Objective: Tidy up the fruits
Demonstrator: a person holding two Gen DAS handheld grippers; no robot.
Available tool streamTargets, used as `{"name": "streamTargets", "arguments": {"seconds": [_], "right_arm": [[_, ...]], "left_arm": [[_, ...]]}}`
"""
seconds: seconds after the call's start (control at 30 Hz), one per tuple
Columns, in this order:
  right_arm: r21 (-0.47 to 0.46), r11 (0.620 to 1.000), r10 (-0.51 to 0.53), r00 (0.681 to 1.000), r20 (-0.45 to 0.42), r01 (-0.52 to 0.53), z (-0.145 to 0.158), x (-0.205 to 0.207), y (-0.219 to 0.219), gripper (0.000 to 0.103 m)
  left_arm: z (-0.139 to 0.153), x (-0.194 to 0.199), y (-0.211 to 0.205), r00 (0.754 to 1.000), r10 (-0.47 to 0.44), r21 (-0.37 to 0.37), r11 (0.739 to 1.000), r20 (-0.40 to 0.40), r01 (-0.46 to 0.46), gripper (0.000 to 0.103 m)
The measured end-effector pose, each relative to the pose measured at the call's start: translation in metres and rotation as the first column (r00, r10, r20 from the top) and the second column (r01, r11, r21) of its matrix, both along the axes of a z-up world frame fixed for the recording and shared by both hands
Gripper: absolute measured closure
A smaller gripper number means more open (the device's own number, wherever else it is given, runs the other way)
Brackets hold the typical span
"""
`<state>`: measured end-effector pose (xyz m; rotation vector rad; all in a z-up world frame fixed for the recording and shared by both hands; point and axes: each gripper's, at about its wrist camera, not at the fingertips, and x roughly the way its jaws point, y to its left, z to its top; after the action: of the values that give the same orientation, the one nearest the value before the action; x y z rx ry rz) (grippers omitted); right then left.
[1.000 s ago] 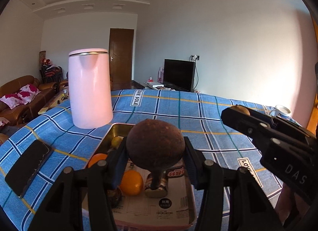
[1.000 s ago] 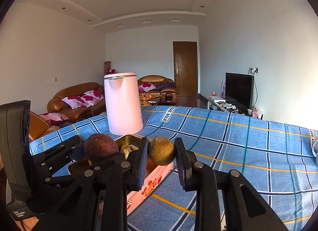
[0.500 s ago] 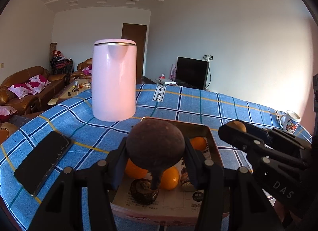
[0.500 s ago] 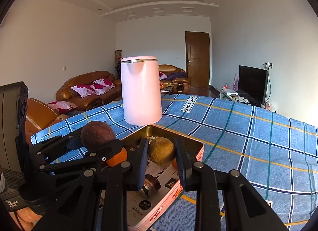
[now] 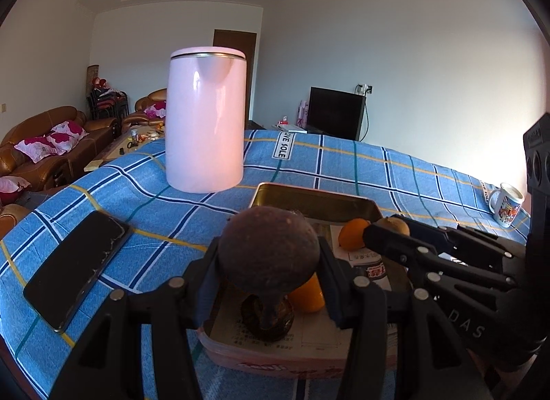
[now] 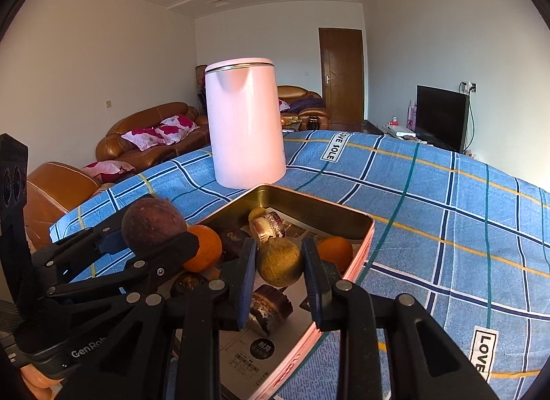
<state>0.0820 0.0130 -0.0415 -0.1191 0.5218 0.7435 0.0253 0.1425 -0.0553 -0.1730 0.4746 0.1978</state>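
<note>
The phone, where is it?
In the left wrist view, the phone lies flat on the checked cloth, left of the tin tray, near the pink kettle.

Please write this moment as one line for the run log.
left hand-held gripper: shut on dark fruit | right hand-held gripper: shut on tan fruit | both over tin tray | oranges inside

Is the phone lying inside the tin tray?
No, the phone lies on the tablecloth, apart from the tray.
</note>
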Motion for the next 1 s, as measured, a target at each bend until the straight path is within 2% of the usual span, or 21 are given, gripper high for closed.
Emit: {"name": "streamTargets", "arguments": {"seconds": [0.1,0.3,0.37,0.47,0.53,0.63,0.77,0.83,0.9,1.0], "right_arm": [[-0.019,1.0,0.002,1.0,-0.007,-0.002,-0.003,0.0,0.004,0.075],[-0.027,0.999,0.025,0.997,-0.074,-0.027,-0.007,0.005,0.005,0.074],[-0.022,0.999,0.025,0.996,-0.083,-0.027,-0.008,0.004,0.003,0.07],[-0.002,1.0,0.012,0.996,-0.085,-0.012,-0.007,0.003,-0.003,0.058],[0.015,1.0,-0.001,0.996,-0.088,0.002,-0.006,0.003,-0.01,0.049],[0.04,0.999,-0.019,0.996,-0.086,0.023,-0.003,-0.001,-0.021,0.046],[0.054,0.997,-0.053,0.997,-0.056,0.056,0.006,-0.011,-0.035,0.04],[0.067,0.995,-0.072,0.997,-0.039,0.074,0.012,-0.016,-0.043,0.032],[0.075,0.993,-0.092,0.996,-0.015,0.093,0.018,-0.022,-0.051,0.031],[0.075,0.992,-0.107,0.994,0.017,0.105,0.024,-0.032,-0.059,0.029]], "left_arm": [[-0.003,0.001,0.0,1.0,-0.004,0.002,1.0,-0.011,0.004,0.05],[-0.007,-0.003,0.0,1.0,-0.01,0.003,1.0,-0.021,0.01,0.05],[-0.005,-0.007,-0.001,1.0,-0.008,0.016,1.0,-0.007,0.008,0.049],[-0.001,-0.012,-0.003,1.0,-0.007,0.031,0.999,0.007,0.006,0.045],[0.002,-0.015,-0.003,1.0,-0.008,0.028,1.0,0.022,0.007,0.038],[0.008,-0.02,-0.006,0.999,-0.01,0.036,0.999,0.043,0.009,0.03],[0.015,-0.024,-0.012,0.998,-0.021,0.042,0.999,0.065,0.019,0.026],[0.017,-0.026,-0.014,0.997,-0.022,0.037,0.999,0.077,0.02,0.018],[0.02,-0.029,-0.018,0.996,-0.018,0.04,0.999,0.091,0.015,0.013],[0.023,-0.03,-0.024,0.995,-0.026,0.046,0.999,0.1,0.021,0.012]]}}
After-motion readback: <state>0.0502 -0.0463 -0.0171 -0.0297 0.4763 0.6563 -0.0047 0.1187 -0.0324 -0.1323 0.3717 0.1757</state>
